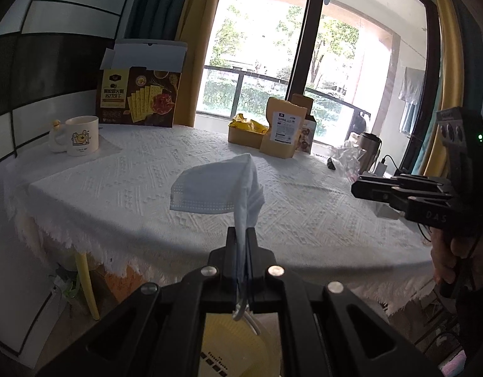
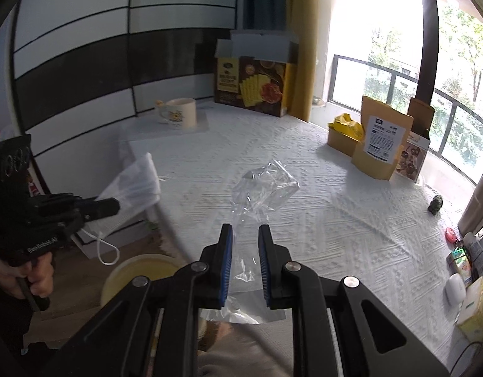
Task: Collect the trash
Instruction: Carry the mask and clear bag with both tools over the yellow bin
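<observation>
The left gripper (image 1: 241, 235) is clenched on a used mask (image 1: 216, 188), which hangs in the air off the near edge of the table (image 1: 131, 194). The right gripper (image 2: 245, 238) has clear plastic wrap (image 2: 263, 188) between its pads; whether they pinch it I cannot tell. A yellow bin (image 2: 137, 273) sits below the table's near edge. Carrying step, I judge: next, bring both pieces over the bin and release.

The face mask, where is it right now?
The face mask hangs pinched in the left tool, off the white-clothed table's near edge, above a yellow bin.
</observation>
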Action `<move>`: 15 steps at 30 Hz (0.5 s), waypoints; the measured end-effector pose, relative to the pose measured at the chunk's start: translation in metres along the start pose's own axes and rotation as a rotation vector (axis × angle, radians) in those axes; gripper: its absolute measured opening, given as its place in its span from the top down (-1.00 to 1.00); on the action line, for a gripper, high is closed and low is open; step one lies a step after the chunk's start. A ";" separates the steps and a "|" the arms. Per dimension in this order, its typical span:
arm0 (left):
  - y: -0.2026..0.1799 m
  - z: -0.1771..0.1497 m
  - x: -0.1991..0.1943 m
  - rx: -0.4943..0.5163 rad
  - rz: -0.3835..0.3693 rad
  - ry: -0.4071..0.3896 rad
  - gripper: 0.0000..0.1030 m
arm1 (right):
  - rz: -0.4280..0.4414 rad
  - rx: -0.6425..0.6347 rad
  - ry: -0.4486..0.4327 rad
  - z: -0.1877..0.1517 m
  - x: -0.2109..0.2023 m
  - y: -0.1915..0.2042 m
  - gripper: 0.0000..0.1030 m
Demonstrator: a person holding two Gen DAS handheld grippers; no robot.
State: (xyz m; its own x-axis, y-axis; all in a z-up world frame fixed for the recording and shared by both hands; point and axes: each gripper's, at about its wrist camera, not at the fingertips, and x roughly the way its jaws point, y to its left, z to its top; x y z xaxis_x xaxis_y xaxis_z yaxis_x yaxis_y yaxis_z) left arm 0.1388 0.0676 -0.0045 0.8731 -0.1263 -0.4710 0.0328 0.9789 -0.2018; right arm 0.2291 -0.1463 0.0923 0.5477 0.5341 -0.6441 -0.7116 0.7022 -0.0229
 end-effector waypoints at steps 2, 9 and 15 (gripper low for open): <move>0.002 -0.009 -0.005 -0.011 0.005 0.011 0.93 | 0.023 0.004 -0.022 -0.007 -0.007 0.012 0.71; 0.017 -0.058 -0.008 -0.063 0.022 0.097 0.93 | 0.098 0.003 -0.072 -0.044 -0.012 0.059 0.71; 0.023 -0.097 0.008 -0.116 0.020 0.189 0.93 | 0.129 -0.014 -0.054 -0.080 -0.005 0.093 0.71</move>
State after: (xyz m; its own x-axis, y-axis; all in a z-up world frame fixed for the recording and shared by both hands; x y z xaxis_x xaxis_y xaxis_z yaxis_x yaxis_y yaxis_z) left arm 0.0994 0.0739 -0.0965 0.7661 -0.1457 -0.6260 -0.0491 0.9578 -0.2831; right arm 0.1250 -0.1215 0.0319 0.4733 0.6444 -0.6006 -0.7839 0.6191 0.0465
